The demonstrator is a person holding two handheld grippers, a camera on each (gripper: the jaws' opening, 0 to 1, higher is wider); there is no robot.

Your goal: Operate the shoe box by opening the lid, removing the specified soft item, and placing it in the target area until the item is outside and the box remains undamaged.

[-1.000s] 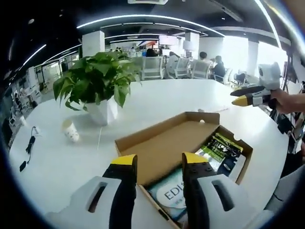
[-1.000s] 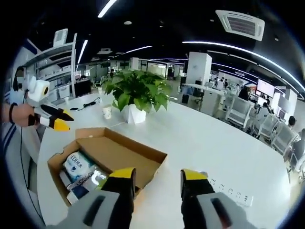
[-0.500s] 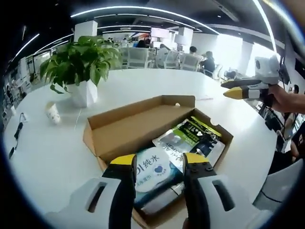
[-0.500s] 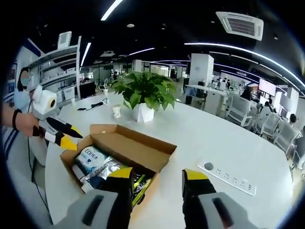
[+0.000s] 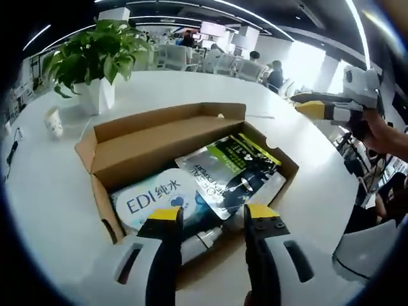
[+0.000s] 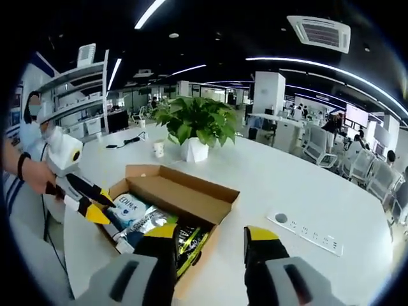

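Two hand-held grippers in play: left hand-held gripper [image 5: 207, 220] hovers jaws apart, holding nothing, over the near wall of the shoe box [image 5: 159, 137]; right hand-held gripper [image 6: 211, 239] also spread and empty, poised above the box's other end. Box sits on the white worktop [image 5: 44, 185], lid flap already folded back toward 11 o'clock in the left gripper view. Inside, a soft blue-and-white wipes pack [image 5: 156, 197] lies at 7 o'clock, touching and partly under a dark green-and-silver pouch [image 5: 229, 172] at 1 o'clock. Which one is the specified item I cannot tell. Judgement: step in hand is the descent to grasp. Come down vertically, pinch a loose edge of the pack, keep jaws off the cardboard walls, lift slowly. Potted plant [image 5: 95, 54] and paper cup [image 5: 54, 121] stand well apart at 10 o'clock.
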